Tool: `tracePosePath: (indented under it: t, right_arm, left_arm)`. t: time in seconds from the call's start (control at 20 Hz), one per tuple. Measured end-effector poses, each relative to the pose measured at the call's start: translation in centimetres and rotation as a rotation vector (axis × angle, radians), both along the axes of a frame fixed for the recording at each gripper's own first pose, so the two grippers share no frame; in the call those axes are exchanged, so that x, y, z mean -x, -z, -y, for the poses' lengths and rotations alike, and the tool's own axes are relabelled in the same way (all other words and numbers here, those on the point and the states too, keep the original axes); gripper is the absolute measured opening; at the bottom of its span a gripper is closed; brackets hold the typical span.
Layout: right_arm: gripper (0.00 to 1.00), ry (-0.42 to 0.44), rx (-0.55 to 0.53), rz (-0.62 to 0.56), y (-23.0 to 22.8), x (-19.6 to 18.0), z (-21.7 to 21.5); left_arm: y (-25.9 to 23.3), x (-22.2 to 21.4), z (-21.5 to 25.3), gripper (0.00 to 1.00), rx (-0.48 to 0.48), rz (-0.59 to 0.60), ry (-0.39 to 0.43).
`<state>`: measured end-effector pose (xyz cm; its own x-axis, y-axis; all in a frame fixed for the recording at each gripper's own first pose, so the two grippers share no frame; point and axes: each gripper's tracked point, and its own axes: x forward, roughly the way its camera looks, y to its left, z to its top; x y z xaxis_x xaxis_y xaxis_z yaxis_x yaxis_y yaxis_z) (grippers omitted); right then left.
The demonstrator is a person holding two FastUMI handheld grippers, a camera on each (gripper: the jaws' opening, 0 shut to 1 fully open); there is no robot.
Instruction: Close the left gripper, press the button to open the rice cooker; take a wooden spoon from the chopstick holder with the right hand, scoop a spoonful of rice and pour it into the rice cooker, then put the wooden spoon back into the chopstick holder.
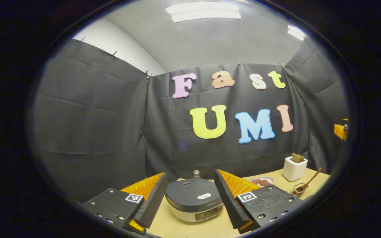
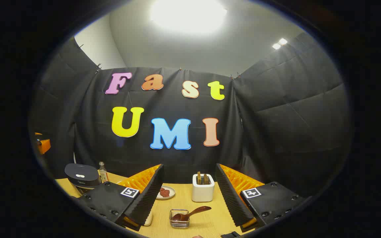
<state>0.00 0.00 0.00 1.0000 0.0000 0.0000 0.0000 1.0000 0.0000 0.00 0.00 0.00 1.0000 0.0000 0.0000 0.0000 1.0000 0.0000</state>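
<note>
Two grippers are seen at the ready, each with its jaws spread wide and nothing held. In the left gripper view, the left gripper point(image 1: 190, 195) is framed squarely on the rice cooker point(image 1: 193, 200), low at centre, whose lid is down; the button point(image 1: 204, 196) shows as a pale oval on top (untouched, as far as can be judged). The first step is therefore taken to be in hand: the left jaws must be narrowed before the button can be pressed, and then brought down onto it.

In the right gripper view, the right gripper point(image 2: 189, 195) is aimed at the holder point(image 2: 203, 189), low at centre on the table point(image 2: 210, 224), with wooden handles standing in it. A spoon point(image 2: 190, 213) is seen resting in a glass dish point(image 2: 179, 218) at the bottom of the frame, nearer than the holder. A plate point(image 2: 165, 192) lies left of the holder, and a bottle point(image 2: 103, 172) stands beside the cooker at lower left.
</note>
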Motion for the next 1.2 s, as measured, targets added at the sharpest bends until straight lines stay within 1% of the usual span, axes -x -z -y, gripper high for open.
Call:
tracePosePath:
  t: [0.35,1.2]
  right_arm:
    - [0.98,-0.002,0.012,0.004,0.2,-0.1,0.4]
    - [0.97,0.001,0.0,-0.016,1.3,-0.3,2.0]
  left_arm:
    - [0.2,0.1,0.8,0.87,0.0,-0.001,-0.002]
    - [0.1,0.3,1.9,0.87,0.006,-0.002,-0.007]
